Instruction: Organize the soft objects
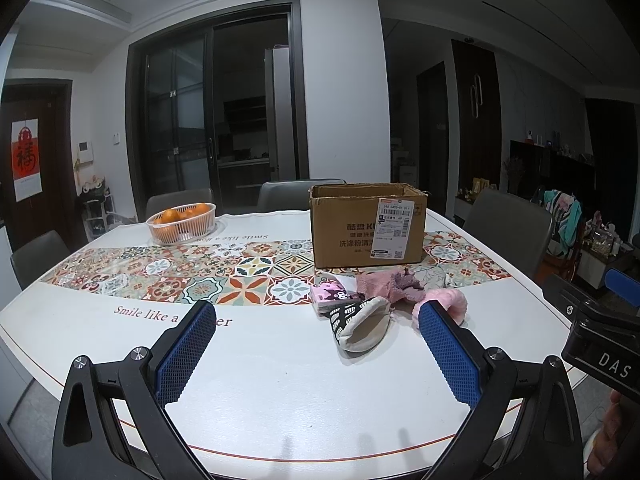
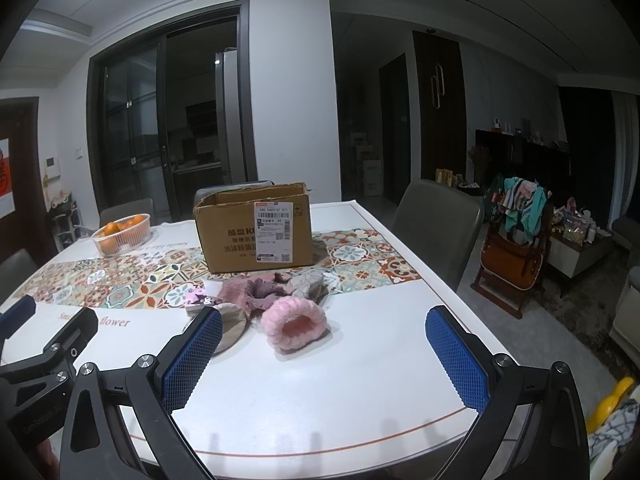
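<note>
A heap of soft things lies on the white table (image 1: 280, 380) in front of an open cardboard box (image 1: 366, 226), which also shows in the right wrist view (image 2: 256, 230). The heap holds a fluffy pink band (image 2: 294, 326), a pink and purple knit piece (image 2: 256, 292), a grey slipper sock (image 1: 362, 328) and a pink tissue pack (image 1: 334, 298). My left gripper (image 1: 316, 320) is open and empty, to the near left of the heap. My right gripper (image 2: 324, 326) is open and empty, with the pink band lying between its fingers further ahead.
A white basket of oranges (image 1: 182, 222) stands at the far left of the table. A patterned runner (image 1: 180, 276) crosses the table. Grey chairs (image 2: 438, 210) stand around it. A high chair with clothes (image 2: 516, 240) stands to the right.
</note>
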The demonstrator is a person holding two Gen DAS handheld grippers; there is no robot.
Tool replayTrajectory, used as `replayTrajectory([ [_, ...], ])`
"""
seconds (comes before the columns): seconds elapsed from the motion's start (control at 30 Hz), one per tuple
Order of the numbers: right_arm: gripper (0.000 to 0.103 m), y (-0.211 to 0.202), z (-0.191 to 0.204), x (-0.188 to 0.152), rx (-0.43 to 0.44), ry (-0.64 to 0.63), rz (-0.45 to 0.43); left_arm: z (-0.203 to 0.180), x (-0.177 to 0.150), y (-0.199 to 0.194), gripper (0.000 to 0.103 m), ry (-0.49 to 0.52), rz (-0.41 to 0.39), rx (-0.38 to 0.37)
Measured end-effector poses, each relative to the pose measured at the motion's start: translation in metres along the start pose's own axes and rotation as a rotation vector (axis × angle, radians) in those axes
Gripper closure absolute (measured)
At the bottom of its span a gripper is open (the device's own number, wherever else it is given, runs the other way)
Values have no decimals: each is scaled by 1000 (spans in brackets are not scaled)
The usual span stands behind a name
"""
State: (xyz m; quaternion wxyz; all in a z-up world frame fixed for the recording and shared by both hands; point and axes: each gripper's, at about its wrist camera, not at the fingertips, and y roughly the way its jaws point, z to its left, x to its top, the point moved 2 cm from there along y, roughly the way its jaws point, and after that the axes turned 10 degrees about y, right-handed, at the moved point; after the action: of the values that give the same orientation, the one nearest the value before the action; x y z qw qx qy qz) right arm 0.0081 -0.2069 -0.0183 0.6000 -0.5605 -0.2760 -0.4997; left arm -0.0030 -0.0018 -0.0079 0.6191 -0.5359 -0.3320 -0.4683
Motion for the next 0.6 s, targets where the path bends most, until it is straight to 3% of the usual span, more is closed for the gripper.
replayTrajectory([
  [0.6,0,0,0,-1,1,0,0,0,0,0,0,1,1,0],
])
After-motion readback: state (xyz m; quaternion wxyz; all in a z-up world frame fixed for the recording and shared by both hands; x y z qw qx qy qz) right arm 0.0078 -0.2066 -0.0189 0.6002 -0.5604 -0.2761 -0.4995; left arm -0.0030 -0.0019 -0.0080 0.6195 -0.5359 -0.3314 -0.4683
